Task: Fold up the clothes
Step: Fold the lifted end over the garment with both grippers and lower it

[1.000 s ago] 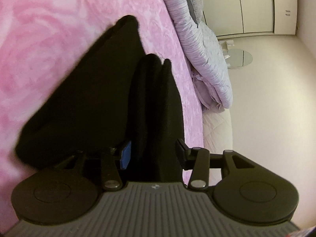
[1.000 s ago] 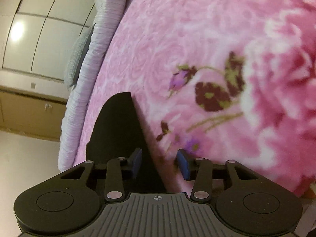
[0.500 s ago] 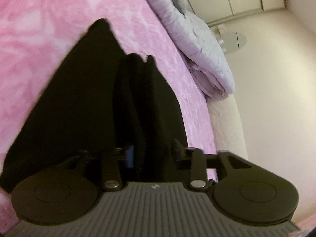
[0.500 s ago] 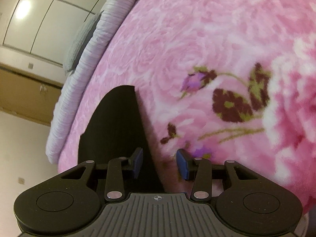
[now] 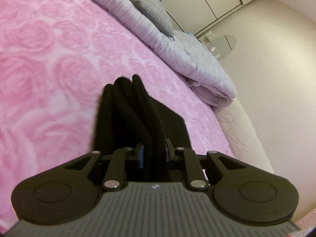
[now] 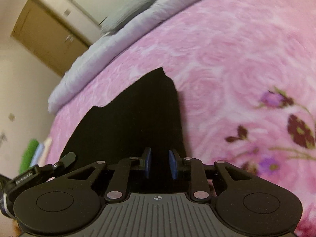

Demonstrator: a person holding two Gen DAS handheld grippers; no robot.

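A black garment [image 5: 126, 108] lies on the pink rose-patterned blanket [image 5: 49, 59], bunched into several upright folds that run into my left gripper [image 5: 154, 150]. Its jaws are closing, and the pads press on that thick fold. In the right wrist view the same black garment [image 6: 134, 118] rises as a broad pointed flap off the blanket [image 6: 227, 59]. My right gripper [image 6: 160, 158] has the cloth between its blue pads and is closing on it.
A lilac quilt [image 5: 177, 45] and a grey pillow [image 5: 150, 6] lie along the far side of the bed. The mattress edge [image 5: 243, 134] drops to a pale floor holding a round mirror [image 5: 223, 43]. Green and pastel items [image 6: 29, 152] sit left of the bed.
Both grippers narrowed on the black cloth, rolled and rose. The flat spread left of the left gripper is gone, gathered into folds. The flap before the right gripper grew wider and lifted.
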